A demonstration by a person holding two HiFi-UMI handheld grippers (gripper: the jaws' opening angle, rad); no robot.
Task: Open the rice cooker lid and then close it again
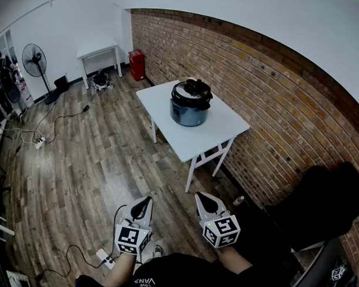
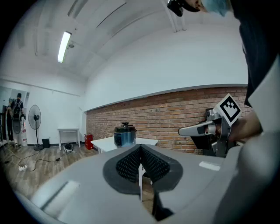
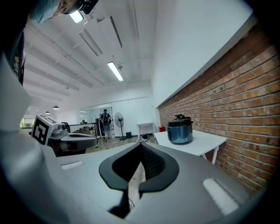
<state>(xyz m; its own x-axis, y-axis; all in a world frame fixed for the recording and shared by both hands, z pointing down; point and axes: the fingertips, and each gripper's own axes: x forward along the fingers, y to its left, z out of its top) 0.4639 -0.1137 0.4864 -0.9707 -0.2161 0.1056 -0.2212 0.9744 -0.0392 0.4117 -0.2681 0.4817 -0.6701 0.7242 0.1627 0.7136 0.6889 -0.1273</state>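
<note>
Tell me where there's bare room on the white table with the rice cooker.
The white table is bare on its near half, between the rice cooker and the near corner, and in a strip toward the brick wall. The far end is tight.

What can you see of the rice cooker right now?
The cooker is a round pot with a shiny blue-grey body and a black lid topped by a black knob. The lid is shut. It stands upright near the middle of the white table, which is beside the brick wall. Nothing but the table touches it.
</note>
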